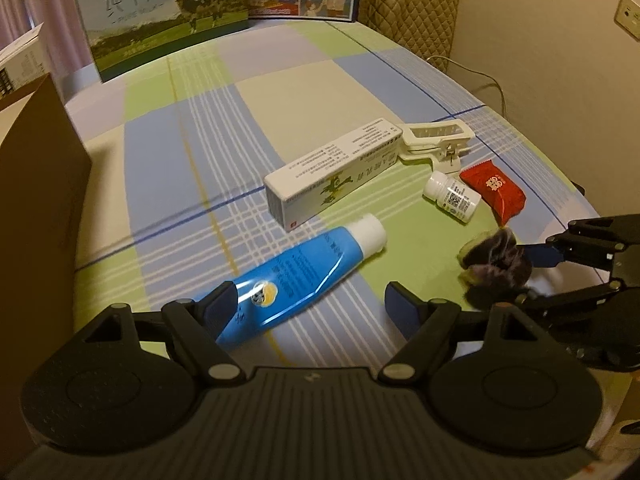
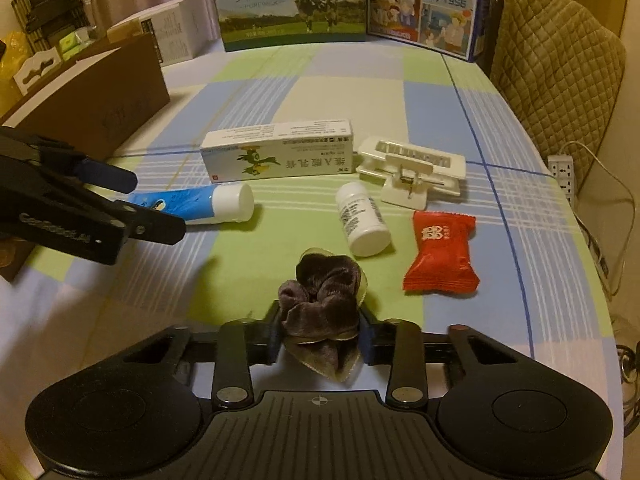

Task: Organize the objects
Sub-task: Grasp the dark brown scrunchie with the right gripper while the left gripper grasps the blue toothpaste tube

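A dark velvet scrunchie (image 2: 320, 292) sits between the pads of my right gripper (image 2: 320, 332), which is shut on it just above the checked tablecloth (image 2: 360, 92). From the left wrist view the scrunchie (image 1: 496, 264) and right gripper (image 1: 524, 278) show at the right. My left gripper (image 1: 312, 304) stands open astride the lower end of a blue tube (image 1: 304, 272) with a white cap. Its left pad is close to the tube; the right pad is apart. Beyond lie a white medicine box (image 1: 336, 176), a white clip (image 1: 436, 140), a small white bottle (image 1: 452, 196) and a red candy packet (image 1: 494, 194).
A brown cardboard box (image 2: 92, 96) stands at the left edge. Two milk cartons (image 2: 292, 0) line the back of the table. A quilted chair back (image 2: 556, 64) and a power strip (image 2: 562, 176) are off the right side. The left gripper (image 2: 150, 206) reaches in from the left.
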A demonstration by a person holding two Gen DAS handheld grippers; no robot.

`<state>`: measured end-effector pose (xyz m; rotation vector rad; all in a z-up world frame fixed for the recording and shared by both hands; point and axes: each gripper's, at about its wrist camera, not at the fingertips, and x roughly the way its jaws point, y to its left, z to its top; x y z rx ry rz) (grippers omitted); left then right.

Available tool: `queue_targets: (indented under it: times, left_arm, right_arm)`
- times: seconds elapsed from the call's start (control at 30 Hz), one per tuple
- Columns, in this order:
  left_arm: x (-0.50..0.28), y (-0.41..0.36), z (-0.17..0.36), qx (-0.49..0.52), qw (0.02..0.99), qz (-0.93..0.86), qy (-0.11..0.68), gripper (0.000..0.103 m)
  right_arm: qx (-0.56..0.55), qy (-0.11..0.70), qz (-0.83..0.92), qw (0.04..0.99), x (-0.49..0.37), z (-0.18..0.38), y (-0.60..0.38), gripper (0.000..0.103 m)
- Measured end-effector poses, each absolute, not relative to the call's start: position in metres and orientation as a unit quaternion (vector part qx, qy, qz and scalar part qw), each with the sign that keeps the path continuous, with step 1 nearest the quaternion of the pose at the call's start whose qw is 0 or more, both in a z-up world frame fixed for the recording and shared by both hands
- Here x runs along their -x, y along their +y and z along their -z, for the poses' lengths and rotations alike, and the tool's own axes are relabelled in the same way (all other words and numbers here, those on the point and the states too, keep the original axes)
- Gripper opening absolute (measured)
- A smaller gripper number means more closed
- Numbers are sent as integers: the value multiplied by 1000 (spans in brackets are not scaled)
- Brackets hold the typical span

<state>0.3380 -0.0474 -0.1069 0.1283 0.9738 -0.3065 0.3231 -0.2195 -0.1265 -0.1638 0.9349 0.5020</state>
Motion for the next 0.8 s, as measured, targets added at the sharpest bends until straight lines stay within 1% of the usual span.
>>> queue_targets:
  times: [0.4,0.53,0.6,0.67,0.7,0.77,0.8]
  left_arm:
    - [-372,-50,133,-86,867,174,459,78]
    - [-377,-46,138,-63,860,193,468,75]
    - [-374,-47,138,-70,858,205,465,74]
    - [-369,-50,137,-83,855,213,465,68]
    - [-366,-52,137,-88,855,212,465,66]
    - [-361,-53,136,-90,855,210,466,57]
    - [-358,-52,135,-85,855,209,467,55]
  right_arm:
    - [58,449,-231,861,-323,125,-230,31]
    - [55,450,-228,861,-322,124,-231,31]
    - [56,451,-228,861,-322,124,-231,31]
    - [57,451,-228,861,-322,124,-231,31]
    - [58,452,-228,861,-321,124,-231,31]
    - [60,452,-228,860,-321,124,-231,31]
    - [61,452,-228,860,-320,124,-231,31]
